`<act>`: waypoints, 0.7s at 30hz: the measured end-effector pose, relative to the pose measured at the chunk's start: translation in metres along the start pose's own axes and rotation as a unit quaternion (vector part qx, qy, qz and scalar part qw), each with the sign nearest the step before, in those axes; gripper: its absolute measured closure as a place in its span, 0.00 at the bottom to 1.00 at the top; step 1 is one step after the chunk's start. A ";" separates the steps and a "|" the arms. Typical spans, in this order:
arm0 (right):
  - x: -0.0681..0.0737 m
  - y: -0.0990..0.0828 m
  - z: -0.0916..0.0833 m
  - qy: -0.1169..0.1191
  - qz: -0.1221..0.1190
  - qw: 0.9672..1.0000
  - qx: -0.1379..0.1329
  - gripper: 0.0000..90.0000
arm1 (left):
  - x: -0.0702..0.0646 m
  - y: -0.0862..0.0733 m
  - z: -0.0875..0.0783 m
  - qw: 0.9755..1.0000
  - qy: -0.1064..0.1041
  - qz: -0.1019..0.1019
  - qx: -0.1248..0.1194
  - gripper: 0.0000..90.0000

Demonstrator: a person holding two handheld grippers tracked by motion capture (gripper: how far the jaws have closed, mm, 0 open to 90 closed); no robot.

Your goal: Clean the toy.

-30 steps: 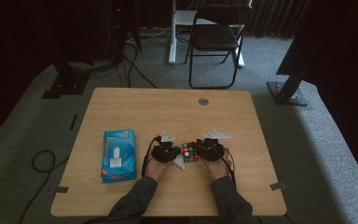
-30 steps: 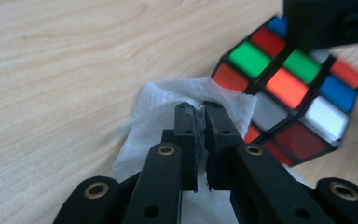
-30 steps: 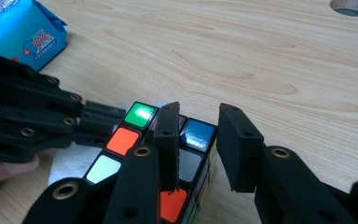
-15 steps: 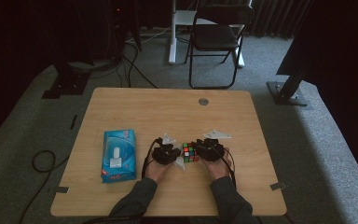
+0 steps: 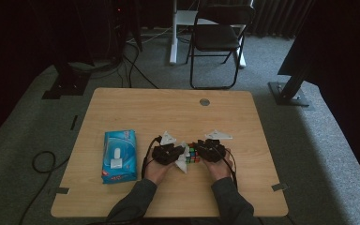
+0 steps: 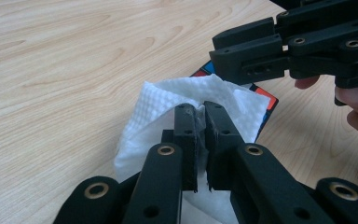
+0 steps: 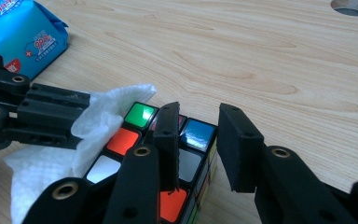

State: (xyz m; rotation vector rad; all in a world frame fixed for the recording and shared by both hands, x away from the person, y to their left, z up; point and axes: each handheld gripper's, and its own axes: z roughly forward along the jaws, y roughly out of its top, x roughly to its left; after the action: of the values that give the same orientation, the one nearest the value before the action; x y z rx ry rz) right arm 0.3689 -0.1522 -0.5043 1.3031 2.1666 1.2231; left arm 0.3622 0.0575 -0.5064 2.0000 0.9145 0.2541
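Note:
A Rubik's cube (image 5: 193, 153) lies on the wooden table (image 5: 168, 108) between my two hands. My left gripper (image 6: 200, 108) is shut on a white tissue (image 6: 154, 107), which it holds against the cube's left side and top (image 6: 266, 98). In the right gripper view the tissue (image 7: 98, 116) covers the cube's left edge, and green, orange, blue and white tiles (image 7: 140, 114) show beside it. My right gripper (image 7: 200, 114) is closed on the cube's right part, with one jaw across the top face and the other at the right side.
A blue pack of wipes (image 5: 119, 156) lies left of my hands, near the table's left edge. A round cable hole (image 5: 205, 101) is at the far side of the table. A black chair (image 5: 218, 37) stands beyond the table. Cables lie on the floor at the left.
The left gripper with the tissue has lifted slightly at the cube. The right gripper and the cube have stayed put.

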 end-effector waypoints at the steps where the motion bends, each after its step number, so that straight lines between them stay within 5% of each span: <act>1: 0.000 0.000 0.000 0.000 0.000 1.000 0.000 0.77 | 0.000 -0.001 0.000 1.000 0.000 0.000 0.003 0.94; 21: 0.001 0.000 0.000 -0.002 -0.001 1.000 -0.002 0.77 | 0.001 -0.010 0.005 1.000 0.012 -0.012 0.014 0.95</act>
State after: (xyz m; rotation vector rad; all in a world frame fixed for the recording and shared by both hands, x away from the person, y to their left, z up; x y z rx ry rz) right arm 0.3684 -0.1517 -0.5044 1.3015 2.1622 1.2228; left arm 0.3606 0.0580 -0.5174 2.0148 0.9611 0.2548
